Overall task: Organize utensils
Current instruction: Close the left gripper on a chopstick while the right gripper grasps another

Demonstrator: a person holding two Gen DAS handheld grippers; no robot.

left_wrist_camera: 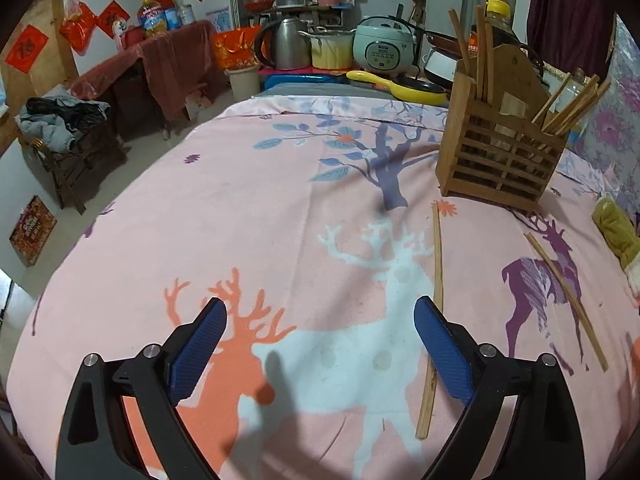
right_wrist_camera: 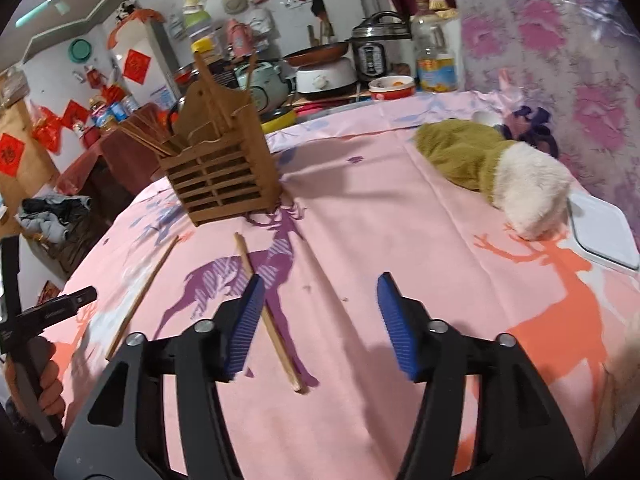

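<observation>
A slatted wooden utensil holder (left_wrist_camera: 498, 160) (right_wrist_camera: 222, 184) stands on the pink deer-print cloth with several chopsticks upright in it. Two loose chopsticks lie flat on the cloth. One chopstick (left_wrist_camera: 434, 320) (right_wrist_camera: 140, 300) passes just behind my left gripper's right finger. The other chopstick (left_wrist_camera: 566, 300) (right_wrist_camera: 276, 332) lies close beside my right gripper's left finger, partly behind it. My left gripper (left_wrist_camera: 320, 320) is wide open above the cloth, nothing between its pads. My right gripper (right_wrist_camera: 320, 296) is open and empty too. The left tool and the hand holding it (right_wrist_camera: 44, 360) show at the right wrist view's left edge.
A green and white plush toy (right_wrist_camera: 492, 168) and a white flat lid (right_wrist_camera: 604, 236) lie at the right of the table. Pots, a kettle, a rice cooker (left_wrist_camera: 382, 46) and a yellow pan (left_wrist_camera: 400, 88) crowd the far end. The table's edge drops off at the left.
</observation>
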